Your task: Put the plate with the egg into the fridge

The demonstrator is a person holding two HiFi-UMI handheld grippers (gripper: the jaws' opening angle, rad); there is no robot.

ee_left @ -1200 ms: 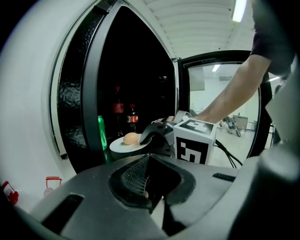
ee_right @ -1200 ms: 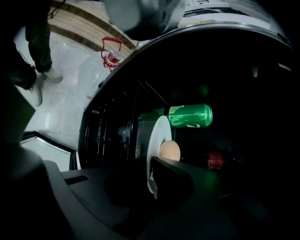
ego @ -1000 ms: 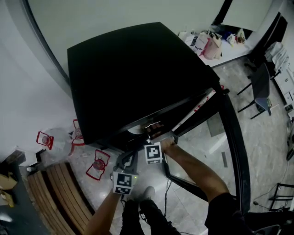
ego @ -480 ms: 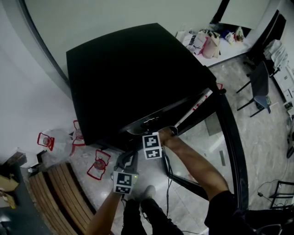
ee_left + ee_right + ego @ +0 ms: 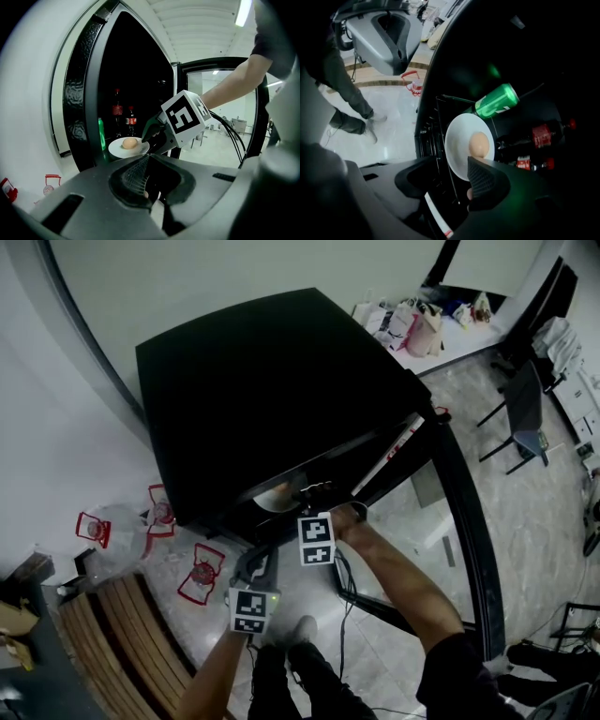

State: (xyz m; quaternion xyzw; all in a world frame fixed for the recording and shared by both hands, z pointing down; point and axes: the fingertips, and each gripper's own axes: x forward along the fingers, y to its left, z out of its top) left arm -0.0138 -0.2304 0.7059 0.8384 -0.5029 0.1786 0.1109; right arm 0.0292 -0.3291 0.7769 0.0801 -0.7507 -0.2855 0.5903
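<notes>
I am looking down on the black fridge [image 5: 272,381], whose door [image 5: 459,521] stands swung wide open at its right side. The plate [image 5: 457,136] is inside the fridge, lying on the wire shelf [image 5: 439,126] near the fridge's front edge, with the egg [image 5: 478,144] sitting on it roughly in the middle.

My right gripper [image 5: 150,138] reaches into the fridge opening and points steeply down at the plate. Its jaws have just been opening and now stand wide. The near rim of the plate lies between them: one pad is just at the rim below the egg, and the other is well off to the side, so they no longer pinch the plate.

My left gripper [image 5: 149,185] is held back outside the fridge, in front of the opening and below the right one. Its jaws are closed together with nothing between them.

Deeper in the fridge, behind the plate, a green can [image 5: 497,101] lies on its side. Beside it, further toward the back of the fridge, are two dark cola bottles [image 5: 543,133] with red labels. On the floor just left of the fridge stand clear water jugs with red handles [image 5: 202,573].
</notes>
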